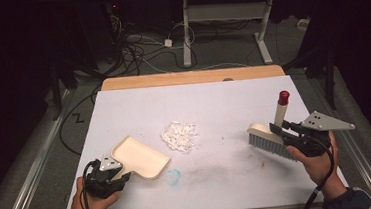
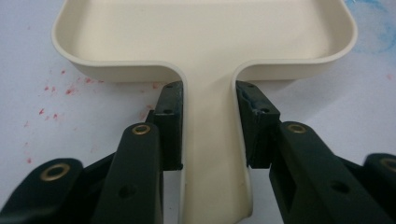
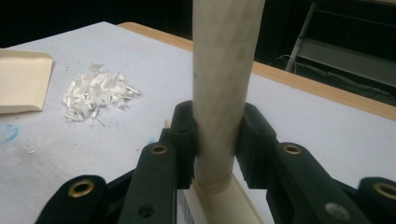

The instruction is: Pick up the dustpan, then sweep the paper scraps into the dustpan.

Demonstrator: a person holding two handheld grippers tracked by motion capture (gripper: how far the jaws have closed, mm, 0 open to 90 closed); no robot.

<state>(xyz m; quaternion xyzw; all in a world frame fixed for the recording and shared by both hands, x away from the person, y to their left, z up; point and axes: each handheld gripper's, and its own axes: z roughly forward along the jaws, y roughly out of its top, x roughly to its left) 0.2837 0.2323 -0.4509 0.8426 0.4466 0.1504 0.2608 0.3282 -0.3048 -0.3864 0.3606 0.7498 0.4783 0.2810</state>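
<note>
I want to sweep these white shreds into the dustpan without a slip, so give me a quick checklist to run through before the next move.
1. Left gripper shut on the dustpan handle: ok, pads press both sides.
2. Right gripper shut on the brush handle: ok, handle stands upright between the pads.
3. Dustpan empty: ok.
4. Pile of white shreds lies between dustpan and brush: ok, bunched, not scattered.
5. Dustpan mouth faces the pile: not ok, its open edge points up the table, past the pile's left.
6. Bristles touching the table: cannot tell.
</note>
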